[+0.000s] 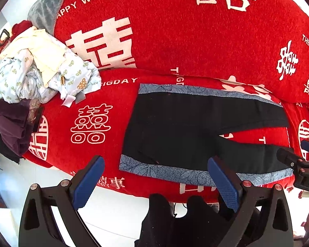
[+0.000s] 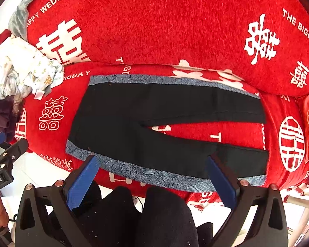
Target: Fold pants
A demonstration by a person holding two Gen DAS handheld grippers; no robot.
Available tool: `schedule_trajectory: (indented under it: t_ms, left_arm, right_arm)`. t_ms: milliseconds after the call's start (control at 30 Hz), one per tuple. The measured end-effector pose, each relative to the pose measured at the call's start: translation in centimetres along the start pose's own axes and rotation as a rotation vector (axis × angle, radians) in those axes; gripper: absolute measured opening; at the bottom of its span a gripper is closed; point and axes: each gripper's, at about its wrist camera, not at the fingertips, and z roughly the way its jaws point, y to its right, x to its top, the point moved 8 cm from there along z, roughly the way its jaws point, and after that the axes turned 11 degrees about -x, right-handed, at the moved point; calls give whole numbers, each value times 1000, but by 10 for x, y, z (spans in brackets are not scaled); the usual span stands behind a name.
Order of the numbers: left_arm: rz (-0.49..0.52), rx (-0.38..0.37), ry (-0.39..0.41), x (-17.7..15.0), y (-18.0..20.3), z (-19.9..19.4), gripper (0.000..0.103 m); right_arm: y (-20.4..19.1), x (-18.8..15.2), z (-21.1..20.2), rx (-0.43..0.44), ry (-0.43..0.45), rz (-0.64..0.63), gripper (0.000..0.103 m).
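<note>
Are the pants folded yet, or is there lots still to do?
Not folded yet. Done: the black pants lie spread flat on the red sofa cover, legs apart in a V. In hand: nothing; the left gripper and right gripper are both open, above the near edge. Left: every fold.

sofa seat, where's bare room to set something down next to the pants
Free: the red seat between the clothes pile and the pants waist, and the wedge between the two legs. Crowded: far left, where the pile sits.
</note>
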Motion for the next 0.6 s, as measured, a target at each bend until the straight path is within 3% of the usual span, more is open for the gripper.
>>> schedule_trajectory:
  t_ms: [267,600]
  left_arm:
    - [-31,-14,7,0,-5,1,101]
    - [-51,24,1,0,-16,-1,101]
  right_arm:
    - [-13,4,3,29,-8,-36,103]
    - [-20,7,9,49,-22,-56,103]
